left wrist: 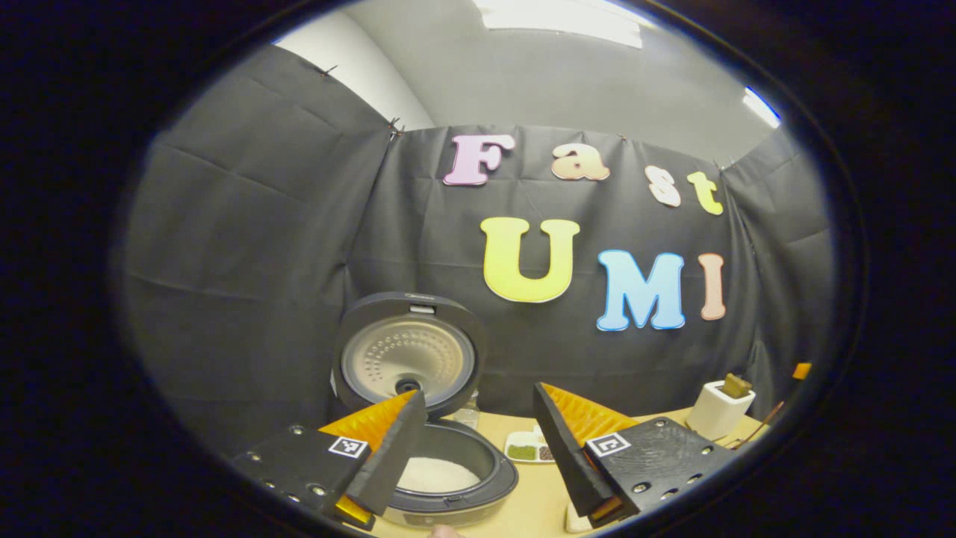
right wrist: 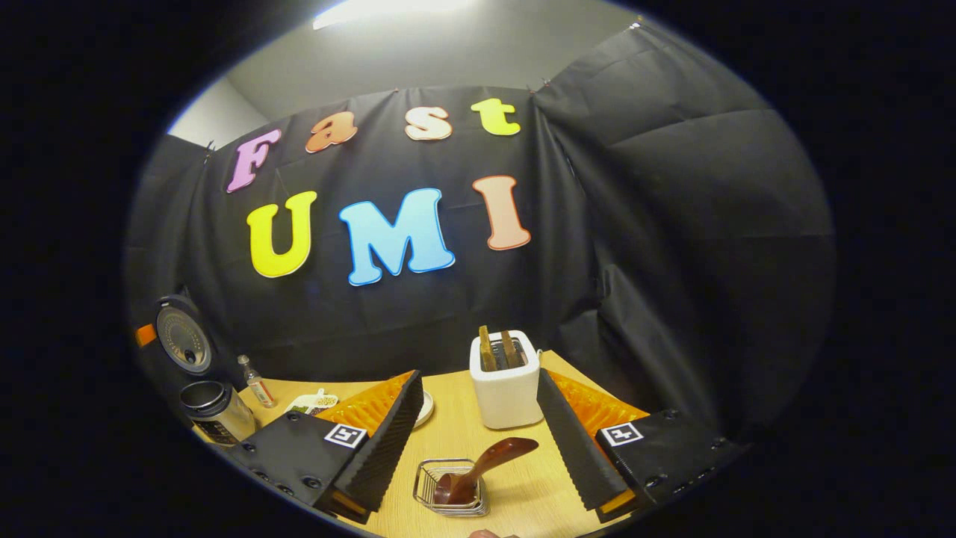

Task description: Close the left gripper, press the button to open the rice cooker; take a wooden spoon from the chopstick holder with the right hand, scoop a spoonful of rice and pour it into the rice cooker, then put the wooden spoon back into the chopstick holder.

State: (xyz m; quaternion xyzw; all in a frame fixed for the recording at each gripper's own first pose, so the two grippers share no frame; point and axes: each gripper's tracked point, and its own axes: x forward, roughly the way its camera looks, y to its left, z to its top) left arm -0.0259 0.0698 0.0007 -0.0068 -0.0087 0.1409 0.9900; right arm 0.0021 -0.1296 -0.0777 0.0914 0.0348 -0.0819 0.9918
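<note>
- Wooden spoon (right wrist: 478, 467): dark, glossy, rigid and probably light; leaning in the wire chopstick holder (right wrist: 450, 488) near the front of the table, bowl down, handle slanting up and to the right.
- Best taken on the free upper handle (right wrist: 515, 448), well above the wire rim; looks smooth and maybe slippery, so calls for a firm pinch across the flat of the stem.
- Holder seems light and could tip or slide if the spoon drags against the wire on lifting.
- Right gripper (right wrist: 478, 430): fingers spread wide, empty, poised above and to either side of the spoon.
- White toaster (right wrist: 505, 388) just beyond the holder, with two brown slices standing in it; close enough to bump on a forward reach.
- Rice cooker (left wrist: 441, 478): lid (left wrist: 407, 355) already up, white rice in the pot, far left.
- Left gripper (left wrist: 474, 452): fingers apart, holding nothing, hovering by the cooker.
- Small dish (left wrist: 529, 448) of green and dark grains, a metal canister (right wrist: 216, 411) and a small bottle (right wrist: 258, 382) stand between cooker and holder.
</note>
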